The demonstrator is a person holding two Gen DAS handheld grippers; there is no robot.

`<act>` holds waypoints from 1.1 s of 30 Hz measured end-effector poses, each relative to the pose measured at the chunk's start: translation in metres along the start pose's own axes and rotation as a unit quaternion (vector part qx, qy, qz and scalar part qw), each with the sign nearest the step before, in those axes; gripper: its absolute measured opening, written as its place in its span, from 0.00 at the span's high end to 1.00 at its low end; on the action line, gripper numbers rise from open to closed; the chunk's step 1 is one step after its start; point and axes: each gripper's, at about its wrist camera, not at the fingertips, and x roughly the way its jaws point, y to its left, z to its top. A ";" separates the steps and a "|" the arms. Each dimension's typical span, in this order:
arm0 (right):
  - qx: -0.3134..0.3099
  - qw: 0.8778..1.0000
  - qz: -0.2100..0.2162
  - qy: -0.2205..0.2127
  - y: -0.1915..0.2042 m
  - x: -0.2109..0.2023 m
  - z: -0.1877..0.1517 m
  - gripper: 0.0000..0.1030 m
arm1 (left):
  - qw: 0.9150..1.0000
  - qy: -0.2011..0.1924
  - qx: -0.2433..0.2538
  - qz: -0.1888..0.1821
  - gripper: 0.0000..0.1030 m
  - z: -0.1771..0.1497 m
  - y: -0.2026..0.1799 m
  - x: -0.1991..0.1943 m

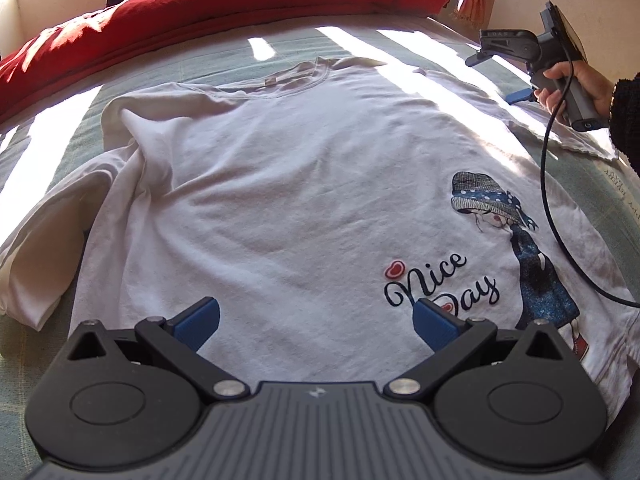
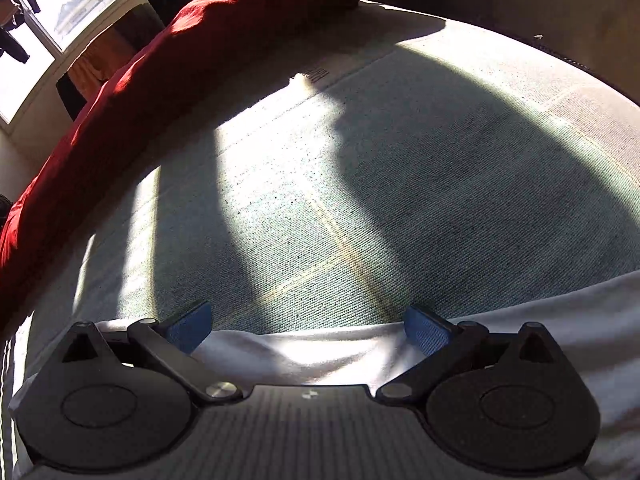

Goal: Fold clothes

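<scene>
Left tongs [image 1: 316, 320] gape empty over the printed T-shirt [image 1: 280, 200]; right tongs [image 2: 308, 328], equally wide, see only its edge.

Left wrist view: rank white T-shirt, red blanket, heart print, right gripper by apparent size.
1. white T-shirt
2. red blanket
3. right gripper, though it sits farther from the camera, so its true size is unsure
4. heart print
</scene>
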 end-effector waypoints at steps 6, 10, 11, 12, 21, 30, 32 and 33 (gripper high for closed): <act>-0.009 1.000 0.025 0.009 0.014 -0.030 0.001 0.00 | 1.000 -0.005 0.006 -0.008 0.01 0.002 -0.005 -0.001; -0.021 0.993 0.097 0.069 0.033 -0.030 -0.024 0.00 | 1.000 -0.003 0.007 -0.007 0.01 0.003 -0.007 0.000; -0.024 0.990 0.109 0.085 0.038 -0.023 -0.030 0.00 | 1.000 -0.002 0.008 -0.006 0.01 0.003 -0.007 0.000; -0.033 0.991 0.101 0.084 0.043 -0.015 -0.032 0.00 | 1.000 -0.001 0.008 -0.005 0.01 0.003 -0.007 0.000; -0.025 0.996 0.078 0.038 0.050 0.011 0.001 0.00 | 1.000 0.002 0.007 0.004 0.01 0.003 -0.007 -0.003; -0.057 0.998 0.002 0.027 -0.016 -0.082 -0.017 0.00 | 1.000 -0.003 0.020 -0.011 0.01 0.005 -0.023 -0.006; -0.034 0.999 -0.026 0.032 -0.044 -0.082 -0.022 0.00 | 1.000 -0.001 0.026 -0.013 0.01 0.006 -0.028 -0.004; -0.019 0.999 -0.028 0.032 -0.056 -0.078 -0.023 0.00 | 0.999 0.002 0.030 -0.014 0.01 0.006 -0.031 -0.003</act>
